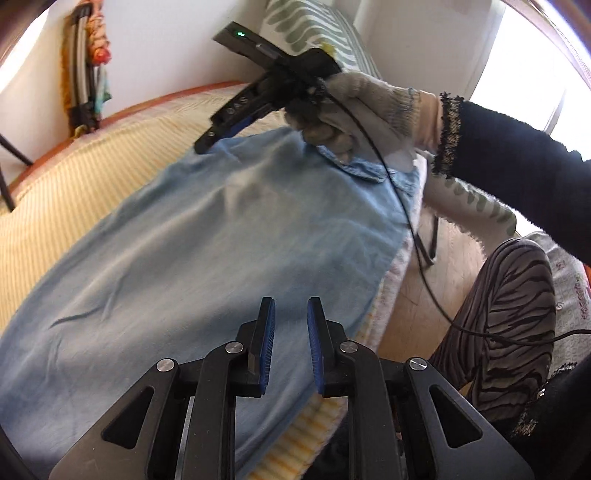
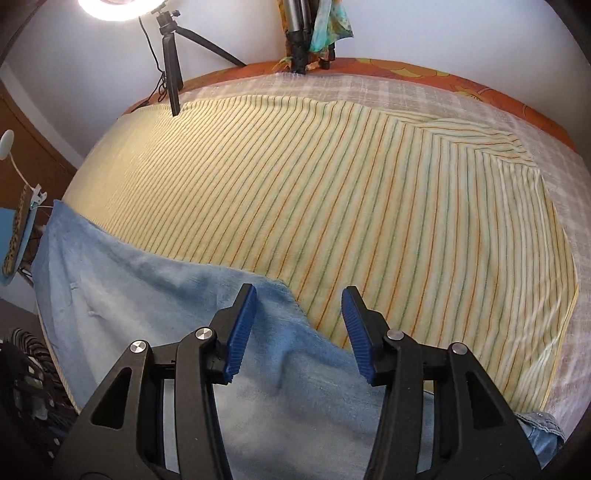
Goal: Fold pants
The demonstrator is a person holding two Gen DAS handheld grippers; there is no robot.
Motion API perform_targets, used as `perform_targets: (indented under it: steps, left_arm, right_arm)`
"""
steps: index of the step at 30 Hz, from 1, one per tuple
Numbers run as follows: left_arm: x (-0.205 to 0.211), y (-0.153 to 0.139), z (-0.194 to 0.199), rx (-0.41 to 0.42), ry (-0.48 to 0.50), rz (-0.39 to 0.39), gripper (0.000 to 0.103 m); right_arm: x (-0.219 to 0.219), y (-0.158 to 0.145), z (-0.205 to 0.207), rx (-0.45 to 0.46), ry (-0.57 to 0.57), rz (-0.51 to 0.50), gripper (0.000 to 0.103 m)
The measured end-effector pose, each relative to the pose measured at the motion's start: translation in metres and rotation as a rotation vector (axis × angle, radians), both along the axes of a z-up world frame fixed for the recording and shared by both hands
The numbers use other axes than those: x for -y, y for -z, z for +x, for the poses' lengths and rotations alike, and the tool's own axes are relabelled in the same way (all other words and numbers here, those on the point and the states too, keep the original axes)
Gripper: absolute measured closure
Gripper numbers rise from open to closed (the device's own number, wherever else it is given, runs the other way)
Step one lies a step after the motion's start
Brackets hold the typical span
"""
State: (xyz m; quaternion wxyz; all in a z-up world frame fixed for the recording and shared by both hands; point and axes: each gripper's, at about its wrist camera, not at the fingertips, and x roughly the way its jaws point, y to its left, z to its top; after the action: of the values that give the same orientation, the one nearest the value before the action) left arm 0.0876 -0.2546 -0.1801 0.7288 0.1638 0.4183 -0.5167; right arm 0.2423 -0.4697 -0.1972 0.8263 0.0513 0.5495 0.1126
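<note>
Light blue pants (image 1: 207,251) lie spread flat along the near edge of a bed with a yellow striped sheet (image 2: 332,184). My left gripper (image 1: 291,321) hovers over the pants near the bed's edge, its blue pads a narrow gap apart with nothing between them. A gloved hand (image 1: 354,110) holds my right gripper (image 1: 208,142) at the far side of the pants. In the right wrist view, the right gripper (image 2: 299,306) stands open above the edge of the pants (image 2: 147,295), and its pads do not press on the cloth.
A tripod (image 2: 171,66) under a ring light (image 2: 118,7) and a second stand with a scarf (image 2: 299,37) are at the bed's far edge. A person's zebra-striped leg (image 1: 517,314) and a black cable (image 1: 406,221) are beside the bed. A patterned pillow (image 1: 314,33) leans on the wall.
</note>
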Motion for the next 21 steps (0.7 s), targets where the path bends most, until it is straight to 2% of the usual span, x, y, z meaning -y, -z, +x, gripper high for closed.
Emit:
perform_targets:
  steps: [1,3,4,5,8,13,15,17,19,21]
  left_arm:
    - [-0.004,0.003,0.002,-0.011,-0.009,0.007,0.087]
    - [-0.01,0.006,-0.002,-0.031,-0.017,0.01,0.087]
    - [-0.012,0.007,-0.003,-0.034,-0.016,0.014,0.087]
    - [-0.011,0.008,-0.004,-0.03,-0.014,0.019,0.087]
    - [-0.016,0.008,-0.003,-0.026,-0.015,0.029,0.087]
    - [-0.022,0.009,0.001,-0.03,-0.036,0.025,0.087]
    - [-0.025,0.005,0.002,-0.021,-0.046,0.023,0.087]
    - [-0.03,-0.001,0.001,-0.006,-0.058,0.013,0.087]
    - [-0.041,-0.008,0.001,0.012,-0.071,0.008,0.086]
    - [-0.06,-0.015,0.003,0.039,-0.101,0.012,0.077]
  right_arm:
    - [-0.001,0.002,0.001,-0.009,-0.008,0.007,0.053]
    - [-0.003,0.003,0.0,-0.013,-0.022,0.024,0.069]
    - [-0.005,0.002,-0.001,-0.013,-0.034,0.038,0.085]
    - [-0.009,0.0,-0.003,-0.005,-0.042,0.03,0.088]
    - [-0.024,-0.011,-0.008,0.046,-0.068,-0.064,0.094]
    - [-0.021,-0.038,0.001,0.163,-0.026,-0.171,0.103]
    - [-0.008,-0.032,0.015,0.124,0.001,-0.097,0.103]
    - [0.0,-0.033,0.018,0.126,0.05,-0.124,0.103]
    - [0.01,-0.044,0.012,0.148,0.094,-0.092,0.103]
    - [0.016,-0.057,-0.001,0.158,0.123,-0.047,0.102]
